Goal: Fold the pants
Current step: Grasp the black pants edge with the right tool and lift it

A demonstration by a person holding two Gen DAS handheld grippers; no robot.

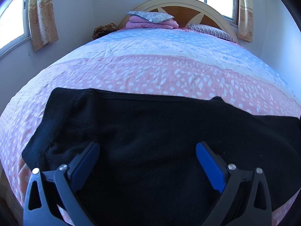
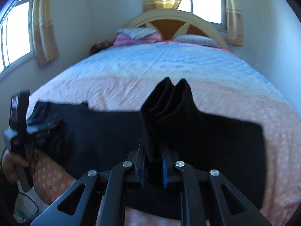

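Black pants [image 1: 150, 131] lie spread across the near part of the bed. My left gripper [image 1: 147, 146] is open just above them, its blue pads [image 1: 208, 162] wide apart with nothing between. In the right wrist view my right gripper [image 2: 153, 148] is shut on a bunched fold of the pants [image 2: 169, 101], which stands up from the jaws while the rest of the cloth [image 2: 225, 135] lies flat on the bed. The left gripper [image 2: 20, 124] shows at the left edge of that view, held in a hand.
The bed has a pink and blue dotted quilt [image 1: 150, 60]. At its head are folded pink bedding with a grey pillow [image 1: 150, 18], a striped pillow [image 1: 210, 30] and an arched headboard [image 1: 180, 1]. Curtained windows [image 1: 11, 18] flank the walls.
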